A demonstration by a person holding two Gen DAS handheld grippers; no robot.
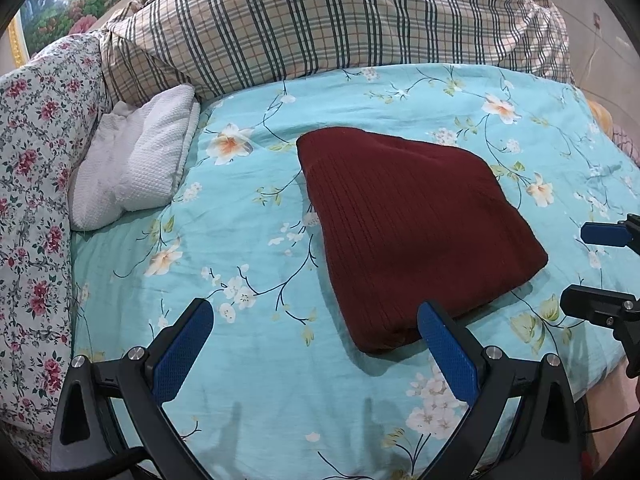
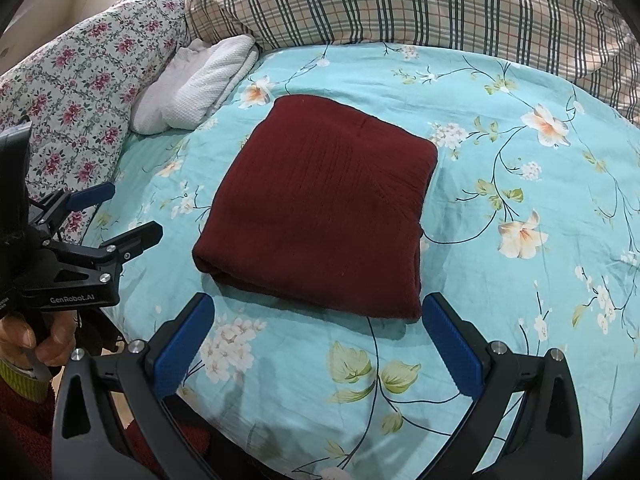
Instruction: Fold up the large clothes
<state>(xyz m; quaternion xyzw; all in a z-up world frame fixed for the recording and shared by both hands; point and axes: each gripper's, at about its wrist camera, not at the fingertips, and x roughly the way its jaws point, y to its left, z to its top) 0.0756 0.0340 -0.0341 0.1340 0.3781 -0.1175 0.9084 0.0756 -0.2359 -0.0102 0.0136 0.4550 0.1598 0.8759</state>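
Note:
A dark red knit garment lies folded into a thick rectangle on the turquoise flowered bed sheet. My left gripper is open and empty, hovering just short of the garment's near left corner. My right gripper is open and empty too. It hangs in front of the garment's near edge without touching it. A hand holds the left gripper's handle.
A white waffle-textured cloth lies at the back left. Behind it sit a pink-flowered pillow and a bulky plaid quilt. The bed's edge runs near the right of the left wrist view.

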